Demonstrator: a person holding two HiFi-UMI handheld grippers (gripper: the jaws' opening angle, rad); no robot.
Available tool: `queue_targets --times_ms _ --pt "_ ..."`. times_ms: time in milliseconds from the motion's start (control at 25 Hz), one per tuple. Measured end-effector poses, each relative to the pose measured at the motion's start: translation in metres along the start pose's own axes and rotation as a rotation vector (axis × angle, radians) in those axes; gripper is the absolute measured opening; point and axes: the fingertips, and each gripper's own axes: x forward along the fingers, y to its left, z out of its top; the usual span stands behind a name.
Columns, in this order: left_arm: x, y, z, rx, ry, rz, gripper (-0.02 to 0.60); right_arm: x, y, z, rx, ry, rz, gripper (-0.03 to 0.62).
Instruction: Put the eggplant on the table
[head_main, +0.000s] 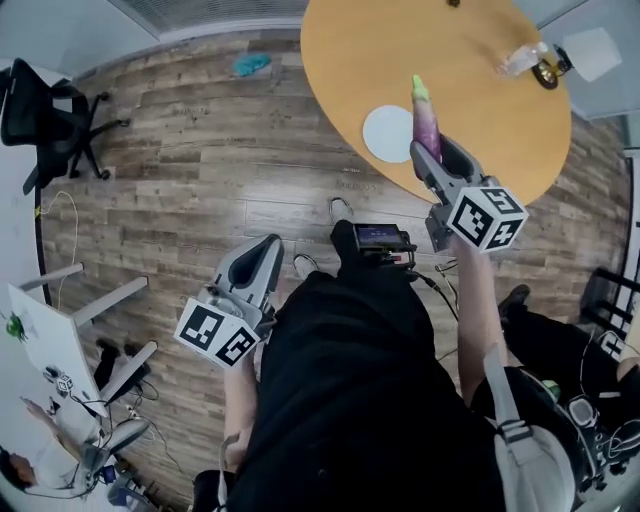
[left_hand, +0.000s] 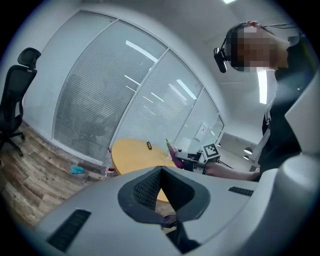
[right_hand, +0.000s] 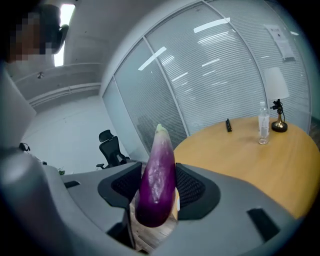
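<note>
We find the right gripper (head_main: 432, 152) pinching the eggplant (head_main: 426, 115) by its thick end, tip forward, above the table (head_main: 480, 110) edge beside a plate (head_main: 385, 135). We judge it is positioned for setting down. The left gripper (head_main: 265, 252) is pressed together, empty, low and clear.

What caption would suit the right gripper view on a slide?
A purple eggplant held tip-up in the right tool, the table ahead.
</note>
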Motion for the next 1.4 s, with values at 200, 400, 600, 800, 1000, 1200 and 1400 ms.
queue_targets --times_ms 200,400,600,800,1000,1200,1400 --pt "0.034 -0.001 0.011 -0.015 0.005 0.041 0.011 0.043 -0.038 -0.019 0.007 0.106 0.001 0.219" --pt "0.057 -0.001 0.009 -0.034 0.031 0.077 0.011 0.074 -0.071 -0.052 -0.011 0.218 -0.001 0.219" --pt "0.072 -0.001 0.01 -0.048 0.05 0.099 0.011 0.097 -0.096 -0.086 -0.063 0.322 -0.015 0.219" --pt "0.079 0.004 0.012 -0.042 0.077 0.115 0.011 0.117 -0.114 -0.12 -0.118 0.41 -0.034 0.219" --pt "0.084 0.013 0.016 -0.042 0.082 0.137 0.011 0.127 -0.126 -0.145 -0.192 0.488 -0.056 0.219" --pt "0.089 0.02 0.018 -0.049 0.088 0.136 0.011 0.133 -0.129 -0.161 -0.232 0.545 -0.072 0.219" --pt "0.095 0.019 0.019 -0.048 0.088 0.123 0.011 0.134 -0.131 -0.169 -0.254 0.566 -0.085 0.219"
